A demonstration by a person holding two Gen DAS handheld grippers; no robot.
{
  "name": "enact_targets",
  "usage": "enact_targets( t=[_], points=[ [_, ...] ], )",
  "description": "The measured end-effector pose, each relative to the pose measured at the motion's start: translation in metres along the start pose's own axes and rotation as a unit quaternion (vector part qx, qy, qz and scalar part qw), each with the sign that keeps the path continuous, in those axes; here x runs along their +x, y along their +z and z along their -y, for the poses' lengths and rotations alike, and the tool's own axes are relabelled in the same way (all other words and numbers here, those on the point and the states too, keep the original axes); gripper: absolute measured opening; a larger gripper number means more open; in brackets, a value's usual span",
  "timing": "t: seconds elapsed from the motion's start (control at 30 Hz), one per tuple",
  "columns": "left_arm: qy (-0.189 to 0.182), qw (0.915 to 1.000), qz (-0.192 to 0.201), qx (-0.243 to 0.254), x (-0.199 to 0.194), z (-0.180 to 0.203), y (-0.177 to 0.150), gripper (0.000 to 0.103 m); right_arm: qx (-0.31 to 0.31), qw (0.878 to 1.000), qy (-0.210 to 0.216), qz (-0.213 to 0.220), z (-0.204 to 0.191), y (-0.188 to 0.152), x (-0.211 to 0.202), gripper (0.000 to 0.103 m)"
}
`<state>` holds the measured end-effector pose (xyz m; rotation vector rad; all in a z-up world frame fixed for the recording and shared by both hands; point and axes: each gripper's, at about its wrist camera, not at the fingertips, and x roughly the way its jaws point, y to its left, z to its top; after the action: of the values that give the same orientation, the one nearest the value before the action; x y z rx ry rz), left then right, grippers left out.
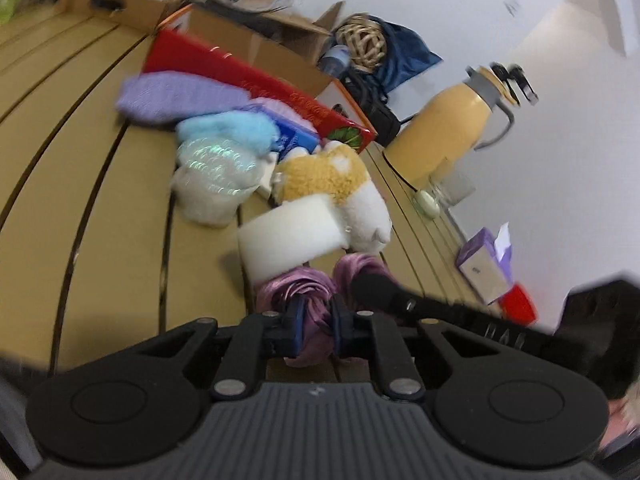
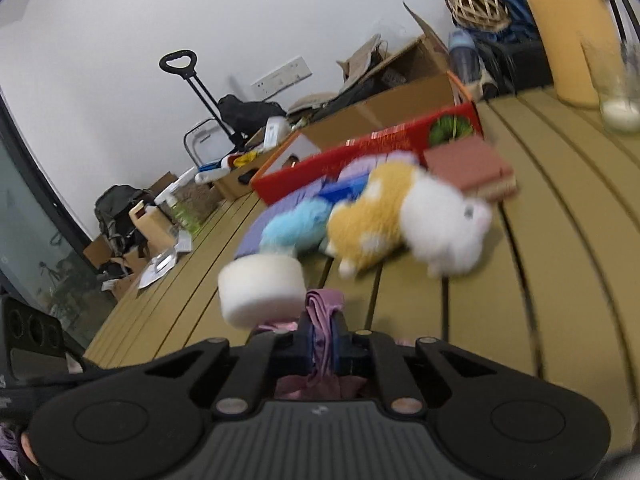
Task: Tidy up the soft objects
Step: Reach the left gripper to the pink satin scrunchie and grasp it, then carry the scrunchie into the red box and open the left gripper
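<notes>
A mauve satin cloth (image 1: pixel 304 292) lies bunched on the slatted tan table (image 1: pixel 100 200) right in front of me. My left gripper (image 1: pixel 317 314) is shut on a fold of it. A black finger (image 1: pixel 380 286) of my right gripper reaches into the same cloth from the right. In the right wrist view my right gripper (image 2: pixel 322 330) is shut on a strip of the mauve cloth (image 2: pixel 324 304). Just beyond stand a white foam block (image 1: pixel 288 236) (image 2: pixel 260 288) and an orange-and-white plush cat (image 1: pixel 332 176) (image 2: pixel 400 220). Behind them is a fluffy blue toy (image 1: pixel 232 128) (image 2: pixel 292 224).
A lilac knit (image 1: pixel 172 96), an iridescent white bag (image 1: pixel 216 176) and a red box (image 1: pixel 260 80) (image 2: pixel 360 152) lie further back. A yellow thermos (image 1: pixel 448 128), a glass (image 2: pixel 620 100), a tissue box (image 1: pixel 484 264) and a pink book-like block (image 2: pixel 468 168) stand to the right. Cardboard boxes (image 1: pixel 256 40) line the far edge.
</notes>
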<state>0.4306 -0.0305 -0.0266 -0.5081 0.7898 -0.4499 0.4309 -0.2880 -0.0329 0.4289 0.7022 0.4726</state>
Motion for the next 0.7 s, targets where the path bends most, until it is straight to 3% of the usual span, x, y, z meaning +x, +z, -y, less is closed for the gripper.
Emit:
enact_targets(
  t=[0.07,0.17,0.5,0.7],
  points=[
    [0.012,0.9997,0.022,0.004,-0.009,-0.001,0.005,0.013,0.017,1.000,0.009,0.002,-0.001,-0.007,-0.001,0.008],
    [0.015,0.9987,0.044,0.019,-0.019,0.001,0.005,0.013,-0.008,1.000,-0.007,0.017,-0.014,-0.012,-0.009,0.008],
    [0.009,0.9960,0.072,0.053,-0.040,0.014,-0.002,0.013,-0.041,0.998,-0.021,0.046,-0.034,-0.019,-0.031,0.008],
    [-0.011,0.9919,0.098,0.080,-0.041,0.021,0.040,0.013,-0.059,0.996,-0.006,0.068,-0.044,0.018,-0.029,0.008]
  ],
)
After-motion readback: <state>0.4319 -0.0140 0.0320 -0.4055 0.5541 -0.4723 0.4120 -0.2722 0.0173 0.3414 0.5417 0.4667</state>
